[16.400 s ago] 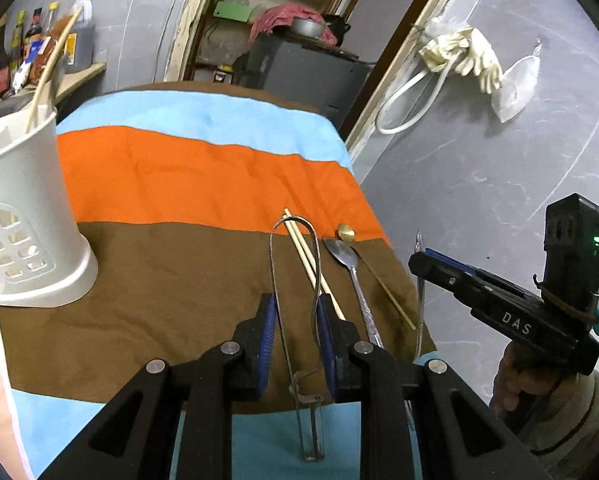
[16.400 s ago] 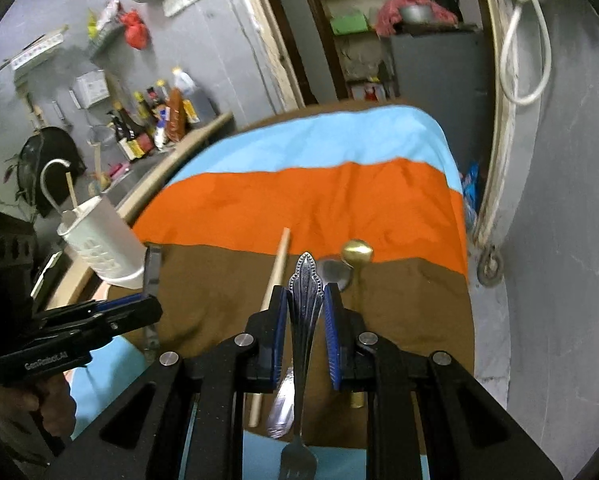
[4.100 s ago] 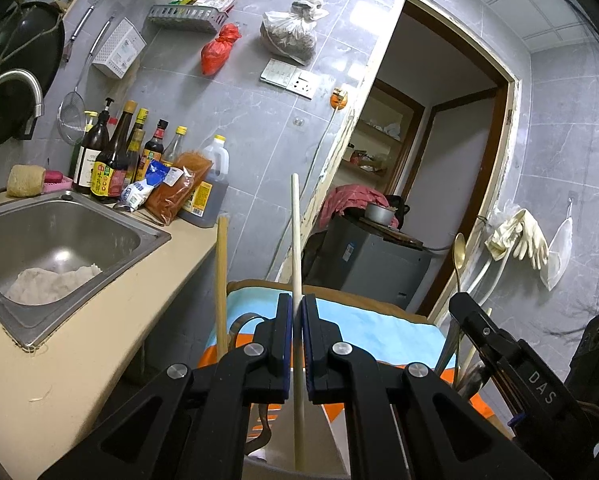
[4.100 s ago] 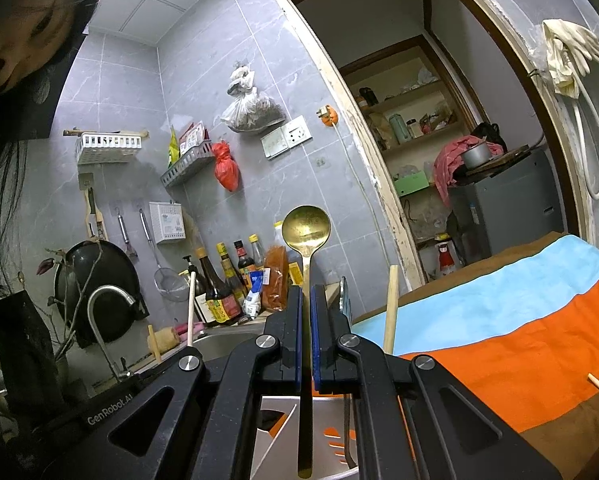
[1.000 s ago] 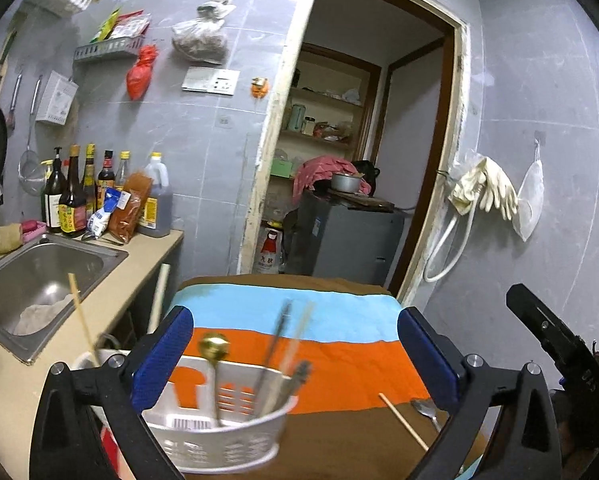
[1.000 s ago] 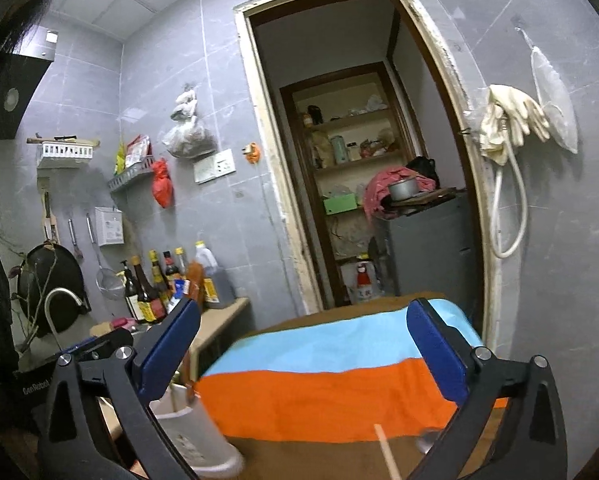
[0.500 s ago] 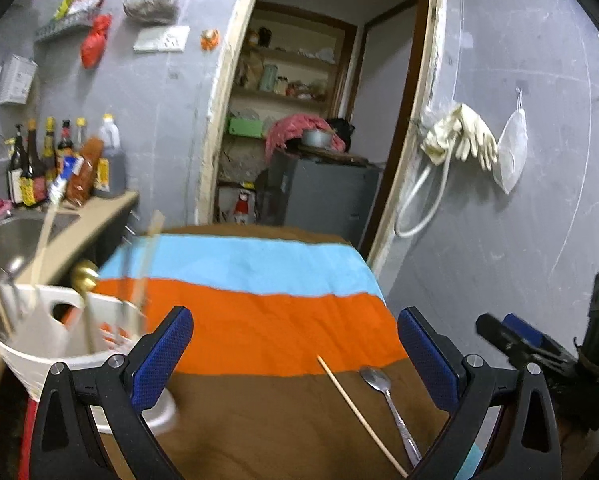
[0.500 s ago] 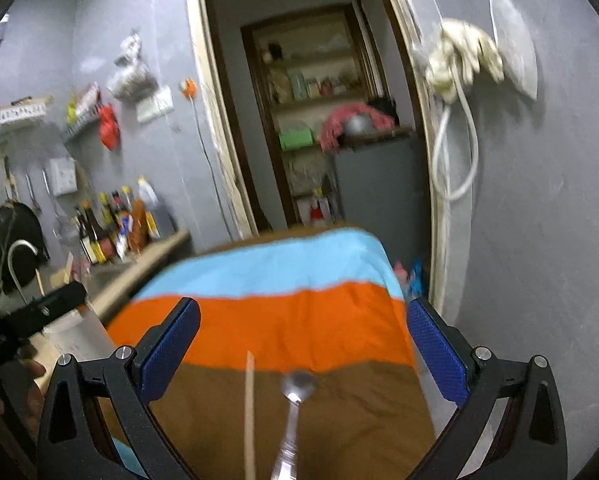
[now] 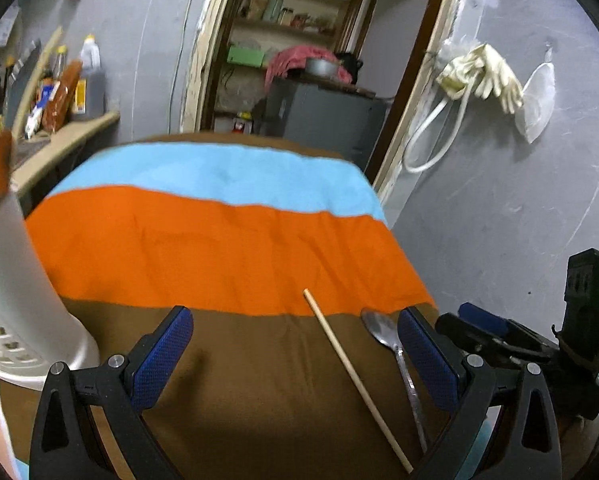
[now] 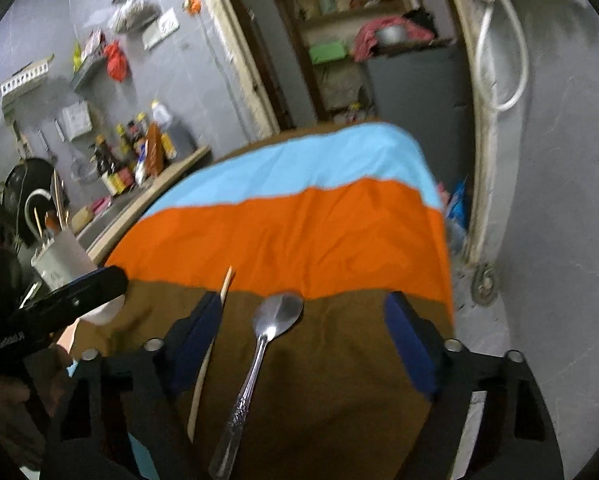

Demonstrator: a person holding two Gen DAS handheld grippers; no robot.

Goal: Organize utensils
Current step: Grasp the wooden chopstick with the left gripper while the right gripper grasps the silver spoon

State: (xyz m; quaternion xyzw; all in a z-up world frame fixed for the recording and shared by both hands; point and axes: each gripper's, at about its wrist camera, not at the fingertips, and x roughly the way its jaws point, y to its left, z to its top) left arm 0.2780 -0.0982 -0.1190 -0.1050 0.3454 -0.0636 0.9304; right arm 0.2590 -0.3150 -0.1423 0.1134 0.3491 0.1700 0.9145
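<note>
A silver spoon (image 10: 259, 356) and a single wooden chopstick (image 10: 209, 352) lie on the brown band of the striped cloth (image 10: 299, 236). My right gripper (image 10: 303, 328) is open and empty, low over the spoon, which lies between its fingers. My left gripper (image 9: 295, 344) is open and empty above the cloth; the chopstick (image 9: 351, 376) and spoon (image 9: 395, 360) lie toward its right finger. The white utensil holder (image 9: 15, 296) stands at the left and holds several utensils; it also shows in the right wrist view (image 10: 63, 260).
A counter with sauce bottles (image 10: 139, 156) and a sink runs along the left wall. A doorway with shelves and a grey cabinet (image 9: 323, 116) lies beyond the table's far end. The table's right edge drops to the floor by the grey wall.
Both grippers have tilted down and come closer to the cloth. The spoon and chopstick now sit larger and lower in both views; the holder has slid to the left edge.
</note>
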